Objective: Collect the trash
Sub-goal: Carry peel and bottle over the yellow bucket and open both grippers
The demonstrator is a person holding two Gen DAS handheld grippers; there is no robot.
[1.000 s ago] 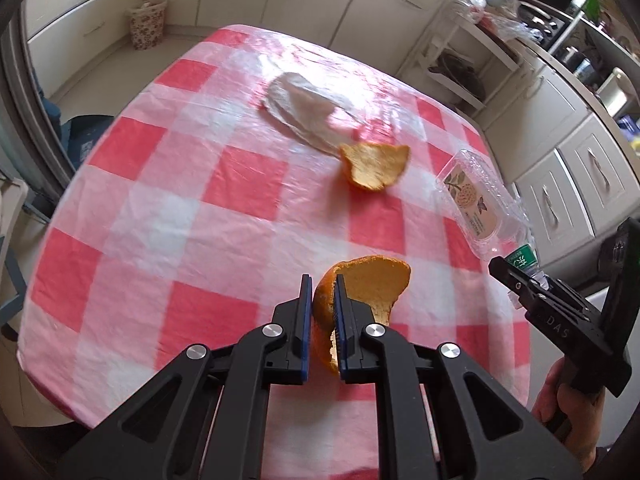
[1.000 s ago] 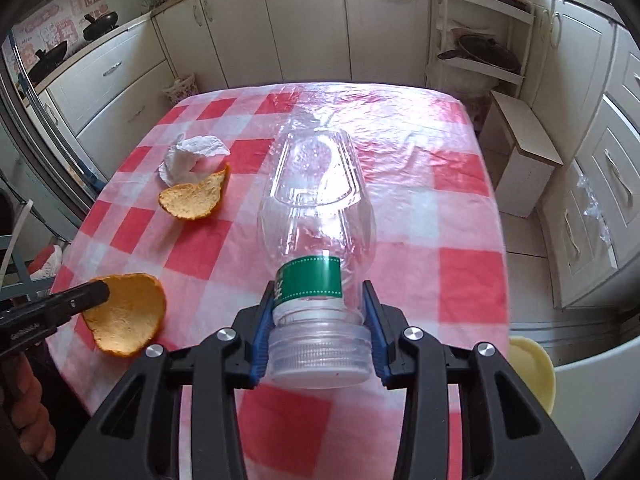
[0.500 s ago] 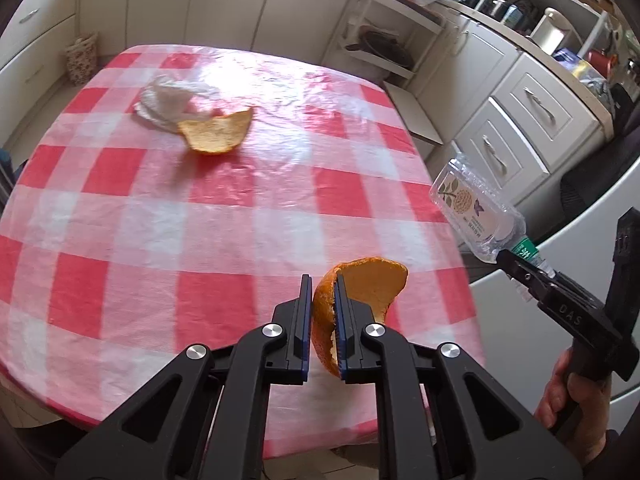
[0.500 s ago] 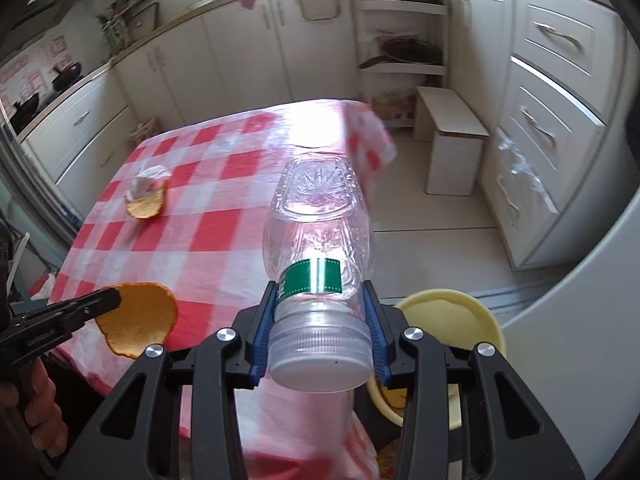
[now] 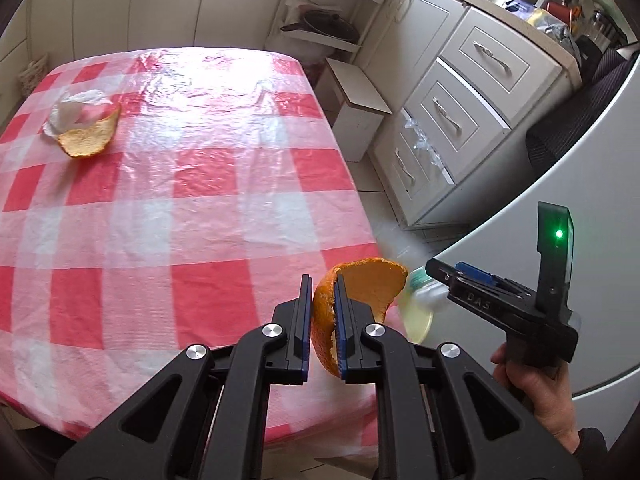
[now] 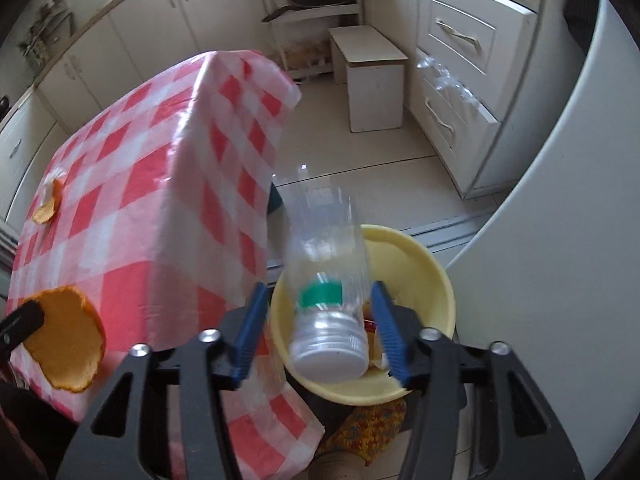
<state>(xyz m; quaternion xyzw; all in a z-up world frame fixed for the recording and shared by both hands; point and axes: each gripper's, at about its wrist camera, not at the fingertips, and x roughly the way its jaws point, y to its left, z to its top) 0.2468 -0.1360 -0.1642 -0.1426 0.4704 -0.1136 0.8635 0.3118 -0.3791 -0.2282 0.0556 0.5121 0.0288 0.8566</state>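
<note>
Beside the checked table (image 5: 160, 208), the left gripper (image 5: 322, 328) pinches an orange peel (image 5: 360, 284); the right gripper's (image 6: 318, 328) jaws are opening, the plastic bottle (image 6: 324, 264) loose between them over a yellow bowl (image 6: 416, 280).

Daylight fills the room, bright and soft. In the left wrist view a white glare washes out the far end of the checked cloth (image 5: 192, 80) over the surface. Both views bulge like a fisheye, with dark rounded corners and bent cabinet lines. In the right wrist view the clear bottle (image 6: 324, 264) is smeared with motion blur, while the black fingers (image 6: 248, 320) look sharp.
</note>
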